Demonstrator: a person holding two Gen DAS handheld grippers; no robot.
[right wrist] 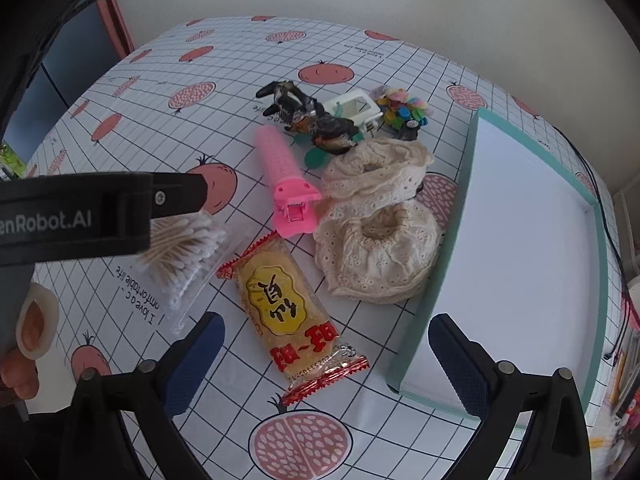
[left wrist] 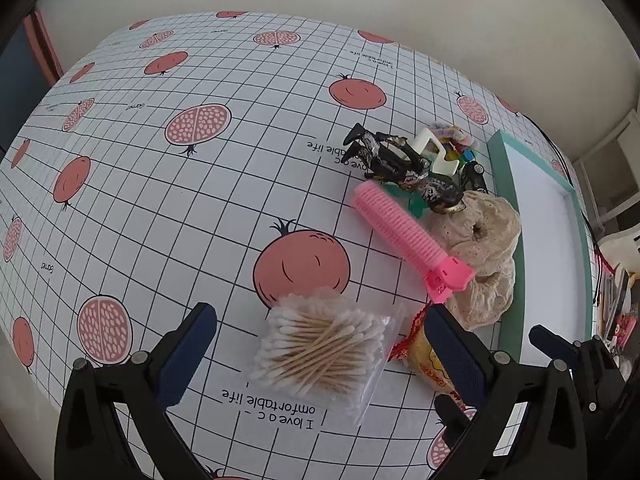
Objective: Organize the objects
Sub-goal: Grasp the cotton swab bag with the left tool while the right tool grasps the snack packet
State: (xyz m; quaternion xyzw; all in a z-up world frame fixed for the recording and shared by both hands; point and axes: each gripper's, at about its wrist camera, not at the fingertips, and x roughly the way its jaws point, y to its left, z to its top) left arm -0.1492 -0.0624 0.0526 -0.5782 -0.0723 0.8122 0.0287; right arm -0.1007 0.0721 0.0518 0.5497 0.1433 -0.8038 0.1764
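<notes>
Left wrist: my left gripper (left wrist: 316,360) is spread wide w/ nothing in it, fingers either side of the swab bag (left wrist: 320,356) flat on the cloth (left wrist: 200,200). I'd drop straight down & pinch across the bundle, not the loose plastic edge.

Right wrist: right gripper (right wrist: 324,364) also spread & empty, over the snack (right wrist: 294,312), which lies just beside the tray (right wrist: 440,272). Roller (right wrist: 286,184) & lace (right wrist: 376,240) sit near, so I'd keep the descent narrow.

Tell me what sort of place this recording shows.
Probably a home room: a table under a pomegranate-print tablecloth, small household items like cotton swabs and a pink hair roller, and a plain wall behind.
</notes>
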